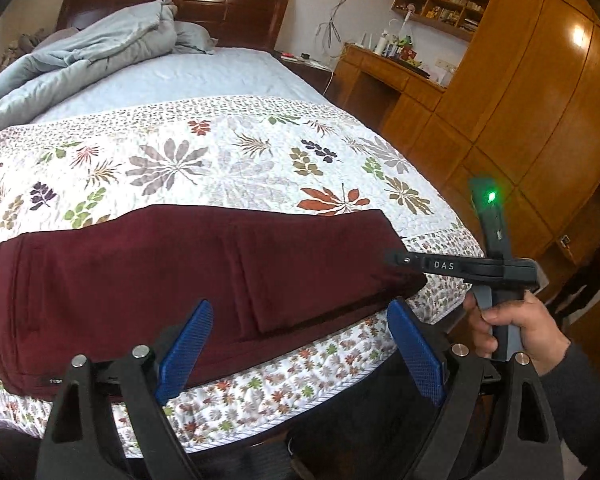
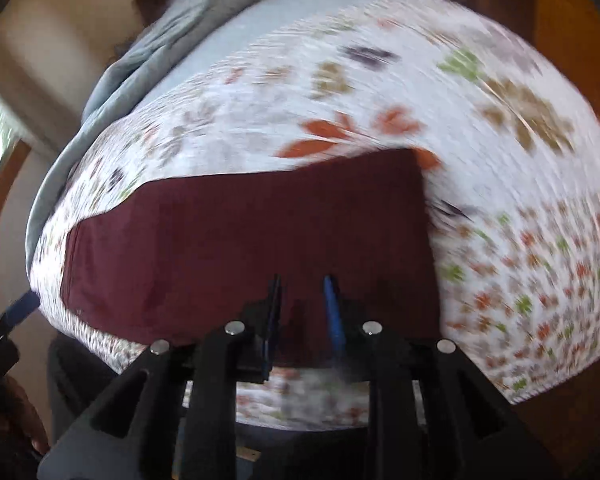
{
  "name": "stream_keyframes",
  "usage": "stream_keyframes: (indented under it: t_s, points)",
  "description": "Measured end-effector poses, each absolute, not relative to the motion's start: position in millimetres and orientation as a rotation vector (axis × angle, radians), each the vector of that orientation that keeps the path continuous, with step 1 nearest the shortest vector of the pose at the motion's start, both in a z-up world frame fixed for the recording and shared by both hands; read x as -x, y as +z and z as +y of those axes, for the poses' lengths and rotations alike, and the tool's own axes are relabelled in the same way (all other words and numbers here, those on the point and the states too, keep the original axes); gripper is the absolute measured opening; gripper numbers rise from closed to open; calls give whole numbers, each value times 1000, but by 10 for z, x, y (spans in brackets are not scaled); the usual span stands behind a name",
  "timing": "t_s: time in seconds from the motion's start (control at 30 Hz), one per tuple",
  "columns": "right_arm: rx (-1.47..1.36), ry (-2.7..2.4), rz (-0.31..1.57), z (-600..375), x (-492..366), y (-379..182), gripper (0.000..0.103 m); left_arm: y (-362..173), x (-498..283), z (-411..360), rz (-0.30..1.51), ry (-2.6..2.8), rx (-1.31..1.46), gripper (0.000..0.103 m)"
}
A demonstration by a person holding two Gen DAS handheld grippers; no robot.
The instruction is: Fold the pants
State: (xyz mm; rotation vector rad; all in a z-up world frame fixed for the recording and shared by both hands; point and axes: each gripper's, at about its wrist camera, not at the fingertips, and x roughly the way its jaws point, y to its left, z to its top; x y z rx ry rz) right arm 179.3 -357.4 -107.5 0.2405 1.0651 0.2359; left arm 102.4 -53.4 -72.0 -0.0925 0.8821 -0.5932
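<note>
Dark red pants lie folded in a flat rectangle near the foot edge of the bed, on a leaf-patterned quilt. My left gripper is open and empty, its blue fingers spread wide just above the pants' near edge. My right gripper shows in the left wrist view as a black body held by a hand, its tip over the pants' right end. In the blurred right wrist view the right gripper hovers over the pants with its fingers a narrow gap apart and nothing between them.
A rumpled light blue duvet is piled at the head of the bed by the dark headboard. A wooden desk and wardrobe stand to the right. The bed's foot edge is just below my grippers.
</note>
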Motion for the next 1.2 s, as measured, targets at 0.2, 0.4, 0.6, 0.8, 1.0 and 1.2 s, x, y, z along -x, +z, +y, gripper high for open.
stream_keyframes:
  t_s: [0.2, 0.4, 0.6, 0.8, 1.0, 1.2]
  points:
    - [-144, 443, 1124, -2528, -1863, -1151, 29, -969, -1022, -108, 955, -572, 209, 90]
    - [117, 522, 1249, -1730, -1956, -1365, 54, -1370, -828, 1066, 922, -347, 592, 89]
    - [247, 653, 1195, -1167, -2133, -796, 52, -1635, -593, 2063, 779, -86, 932, 90]
    - [383, 954, 1217, -355, -2609, -417, 70, -2057, -665, 2452, 800, 14, 1218, 90]
    - [561, 1141, 1336, 369, -3132, -471, 86, -2395, -742, 2487, 817, 79, 1367, 90]
    - [686, 1253, 1468, 973, -3438, -777, 86, -2537, -911, 2513, 781, 113, 1454, 90]
